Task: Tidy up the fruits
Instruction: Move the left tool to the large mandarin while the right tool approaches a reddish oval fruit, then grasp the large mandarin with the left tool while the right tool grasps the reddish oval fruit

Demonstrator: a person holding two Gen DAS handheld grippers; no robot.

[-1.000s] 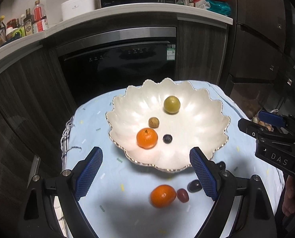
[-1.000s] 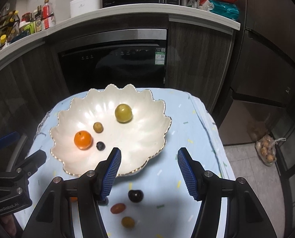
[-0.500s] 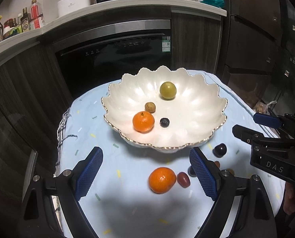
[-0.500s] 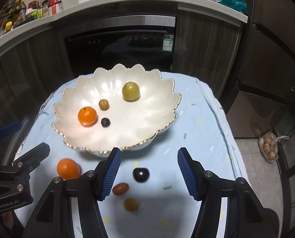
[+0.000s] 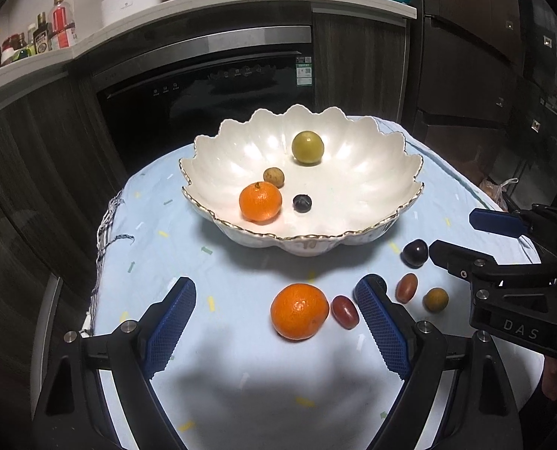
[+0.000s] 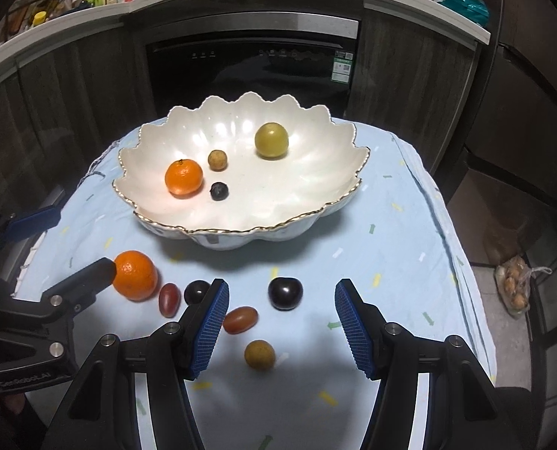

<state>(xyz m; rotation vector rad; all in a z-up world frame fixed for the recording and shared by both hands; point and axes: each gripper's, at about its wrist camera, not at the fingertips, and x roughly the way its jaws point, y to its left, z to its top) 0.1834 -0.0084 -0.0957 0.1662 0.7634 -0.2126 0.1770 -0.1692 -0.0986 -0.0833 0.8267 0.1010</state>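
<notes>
White scalloped porcelain bowl (image 5: 376, 172) with a gilt rim sits on the pale blue confetti-print cloth over the table (image 5: 241, 386); inside lie an orange mandarin (image 5: 260, 201), a yellow-green round fruit (image 5: 307, 147), a small tan longan (image 5: 273, 176) and a dark blueberry (image 5: 302, 203). On the cloth near the bowl rest a second mandarin (image 6: 135, 275), a dark plum (image 6: 285, 293), two red grape tomatoes (image 6: 240, 319) and another longan (image 6: 259, 354). Left tongs (image 5: 274, 318) and right tongs (image 6: 280, 324) both gape wide, holding nothing.

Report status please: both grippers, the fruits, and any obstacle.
Left gripper open, right gripper open, both empty. Six fruits on cloth, four in bowl. Nothing blocking.
</notes>
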